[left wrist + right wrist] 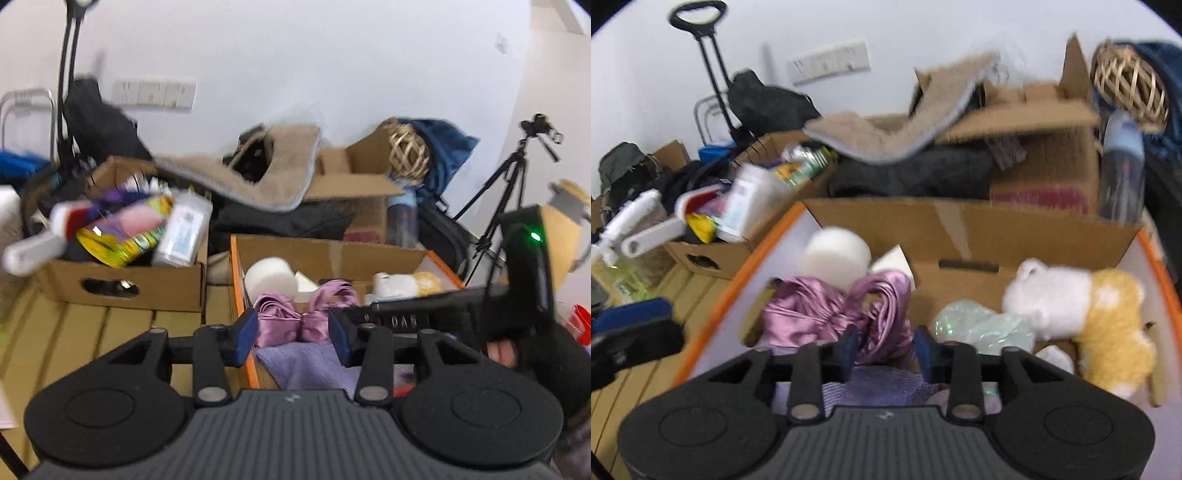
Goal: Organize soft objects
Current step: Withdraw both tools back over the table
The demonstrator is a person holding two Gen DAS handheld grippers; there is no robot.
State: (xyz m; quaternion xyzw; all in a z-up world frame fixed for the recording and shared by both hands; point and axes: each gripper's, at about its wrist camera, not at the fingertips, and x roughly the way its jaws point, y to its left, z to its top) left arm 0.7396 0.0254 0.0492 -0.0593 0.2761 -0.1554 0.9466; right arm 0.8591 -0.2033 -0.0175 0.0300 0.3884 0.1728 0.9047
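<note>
Pink satin cloth [827, 314] bunched in left compartment of orange-edged box [236, 280], center of both frames, w/ white foam roll [269, 280] just behind and lilac knit cloth [310, 365] under/in front.

Handling, as a guess: very light, limp, slippery; prob slides out of a shallow pinch. Best hold on a thick gathered fold near the knot-like middle, not a single loose layer. No fragility risk.

Left tongs [293, 334]: jaws moderately apart, blue pads either side of the satin bunch, low center of left view. Can't tell if pads actually touch cloth; not closed on it.

Right tongs [886, 349]: also part-open, pads flanking a loop of same satin, low center of right view; contact unclear, frame blurred.

Pose: both tools side by side, aimed forward and slightly down into box from near edge; right tool body crosses right side of left view, left pad shows at left edge of right view.

Fluffy white-and-yellow toy [1082, 310] and crinkly clear bag [979, 325] in right compartment, apart from satin.
</note>
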